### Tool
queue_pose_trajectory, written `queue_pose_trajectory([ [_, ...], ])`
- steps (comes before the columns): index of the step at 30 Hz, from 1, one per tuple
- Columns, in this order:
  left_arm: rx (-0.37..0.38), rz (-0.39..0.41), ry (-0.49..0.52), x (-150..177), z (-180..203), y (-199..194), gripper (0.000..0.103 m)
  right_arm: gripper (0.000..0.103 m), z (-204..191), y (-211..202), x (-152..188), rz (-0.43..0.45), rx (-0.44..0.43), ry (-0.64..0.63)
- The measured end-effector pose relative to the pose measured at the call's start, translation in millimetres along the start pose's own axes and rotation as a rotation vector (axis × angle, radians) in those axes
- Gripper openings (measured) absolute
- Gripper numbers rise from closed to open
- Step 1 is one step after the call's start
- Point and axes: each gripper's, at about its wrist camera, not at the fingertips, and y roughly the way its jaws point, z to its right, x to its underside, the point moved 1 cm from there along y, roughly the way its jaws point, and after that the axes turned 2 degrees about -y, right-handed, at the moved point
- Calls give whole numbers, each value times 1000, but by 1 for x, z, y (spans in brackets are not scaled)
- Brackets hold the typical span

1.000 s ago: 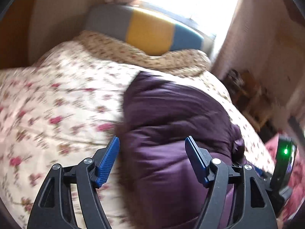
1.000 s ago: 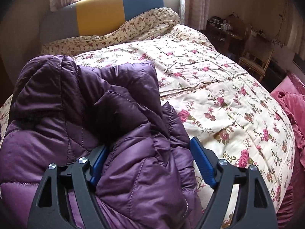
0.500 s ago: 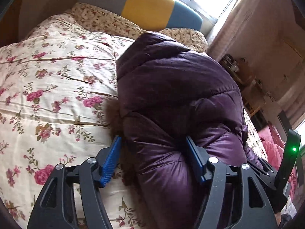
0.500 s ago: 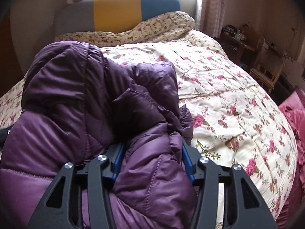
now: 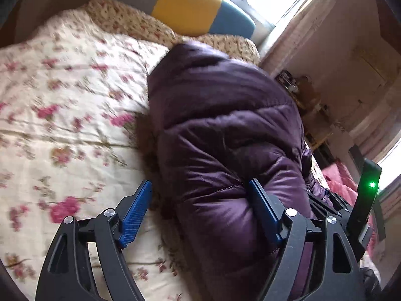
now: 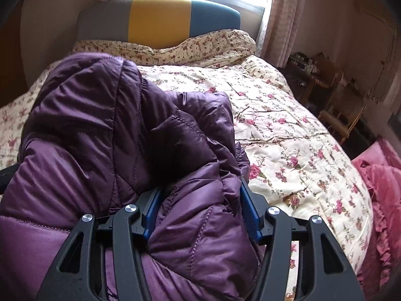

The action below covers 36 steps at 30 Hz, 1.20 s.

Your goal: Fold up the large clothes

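A purple quilted puffer jacket [image 5: 225, 135] lies bunched on the floral bedspread [image 5: 62, 115]. My left gripper [image 5: 200, 210] is open, its jaws wide apart around the jacket's near edge, the right pad pressing into the fabric. A brown fur trim [image 5: 147, 145] shows along the jacket's left edge. In the right wrist view the same jacket [image 6: 112, 138] fills the left half. My right gripper [image 6: 200, 208] is shut on a thick fold of the jacket, its blue pads [image 6: 248, 213] squeezing the fabric.
The bed [image 6: 288, 130] has a grey, yellow and blue headboard [image 6: 160, 17] below a bright window. A folded floral quilt [image 6: 175, 47] lies by the headboard. A wooden chair [image 6: 343, 115] and cluttered table stand at the right. Pink bedding [image 6: 378, 188] hangs at the bed's right edge.
My right gripper has closed from open onto the jacket fold. My left gripper stays open and has shifted along the jacket's near edge.
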Motion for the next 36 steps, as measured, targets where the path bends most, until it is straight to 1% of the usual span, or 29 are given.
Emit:
queue_pose_trajectory([
  [2,39,-19,-33,-3,-4,9,78,56,-4,3,0,-7,13,-14],
  [4,68,-37,-42,-4,-4,17,78,56,-3,8,0,-20,6,-14],
  [5,92,-44,-50,-5,-5,21,74,55,-3,11,-1,-30,-3,-15],
  [6,109,-45,-49,-5,-4,23,69,52,-2,15,-2,-43,-27,-16],
  [7,114,-41,-37,-5,-1,24,67,50,-1,17,-3,-46,-43,-17],
  [9,128,-39,-20,-5,4,23,55,37,-4,17,-3,-38,-63,-37],
  [12,135,-34,19,-7,8,19,45,23,-9,13,-4,-15,-63,-75],
  [15,135,-25,54,-7,13,10,36,19,-11,9,-2,10,-58,-87],
  [18,125,-11,76,-9,11,-2,34,17,-17,3,-3,25,-67,-108],
  [25,75,47,47,-3,-8,-43,33,16,-55,-17,-4,52,-134,-153],
  [31,5,114,6,4,-40,-96,33,15,-109,-41,-6,83,-218,-222],
  [36,-68,176,-38,16,-75,-150,33,15,-164,-63,-8,112,-283,-285],
])
